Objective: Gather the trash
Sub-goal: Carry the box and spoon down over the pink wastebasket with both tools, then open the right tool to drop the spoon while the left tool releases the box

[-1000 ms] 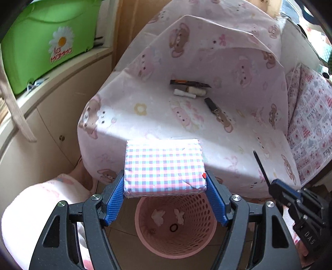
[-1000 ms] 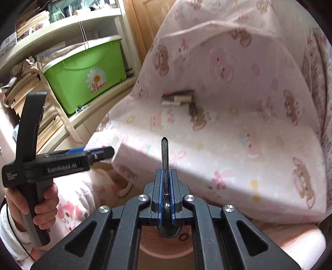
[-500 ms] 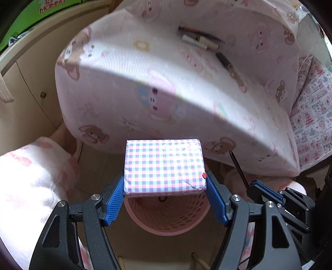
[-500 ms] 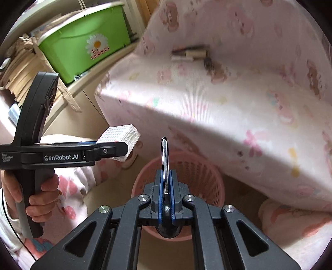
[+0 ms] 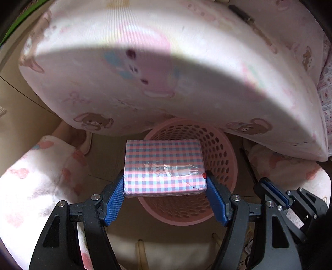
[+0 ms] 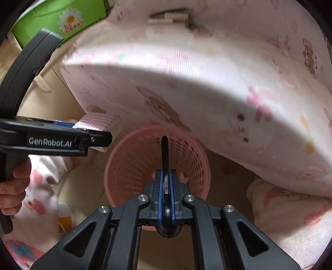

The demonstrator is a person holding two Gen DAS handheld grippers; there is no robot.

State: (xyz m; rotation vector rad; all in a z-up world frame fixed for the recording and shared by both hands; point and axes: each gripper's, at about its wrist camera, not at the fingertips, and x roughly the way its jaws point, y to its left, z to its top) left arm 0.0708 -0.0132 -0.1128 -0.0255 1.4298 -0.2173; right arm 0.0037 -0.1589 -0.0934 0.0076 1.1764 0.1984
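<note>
Holding a checked packet (image 5: 165,166) above the pink mesh bin (image 5: 217,149), the left tongs (image 5: 166,187) had not let go; the right tongs (image 6: 165,180) pinched a thin black stick (image 6: 165,153) over it. Beyond both, small scraps (image 6: 168,17) remained on the bed (image 6: 207,72).

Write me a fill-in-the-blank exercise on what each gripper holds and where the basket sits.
1. The left gripper is shut on a ____ packet.
2. The right gripper is shut on a thin ____ stick.
3. Both grippers are above a pink ____.
4. The basket stands partly under the edge of the ____.

Missing words: checked; black; basket; cushion
</note>
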